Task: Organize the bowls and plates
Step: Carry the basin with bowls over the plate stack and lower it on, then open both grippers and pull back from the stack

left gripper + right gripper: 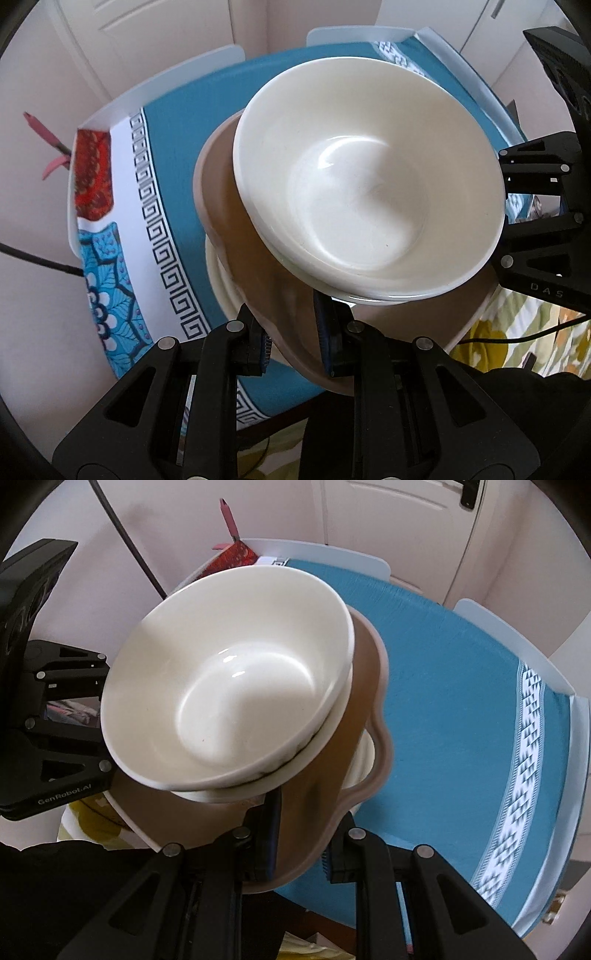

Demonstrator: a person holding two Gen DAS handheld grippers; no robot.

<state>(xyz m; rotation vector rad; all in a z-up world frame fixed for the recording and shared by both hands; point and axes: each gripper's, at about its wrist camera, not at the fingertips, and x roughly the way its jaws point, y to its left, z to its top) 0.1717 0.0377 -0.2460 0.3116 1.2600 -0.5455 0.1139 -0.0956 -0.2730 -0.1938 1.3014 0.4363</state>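
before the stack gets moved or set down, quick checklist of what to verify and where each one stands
1. Left gripper shut on the rim of the brown plate: ok.
2. Right gripper shut on the opposite rim of the same plate: ok.
3. White bowl seated level in the stack: not ok, it sits tilted and off-centre on the shallow white dish under it.
4. Stack held level: cannot tell, both wrist views are slanted themselves.
5. Another white plate showing under the brown plate: touching it or apart, cannot tell.
6. Teal tablecloth beside the stack for setting down: ok, that stretch is bare.
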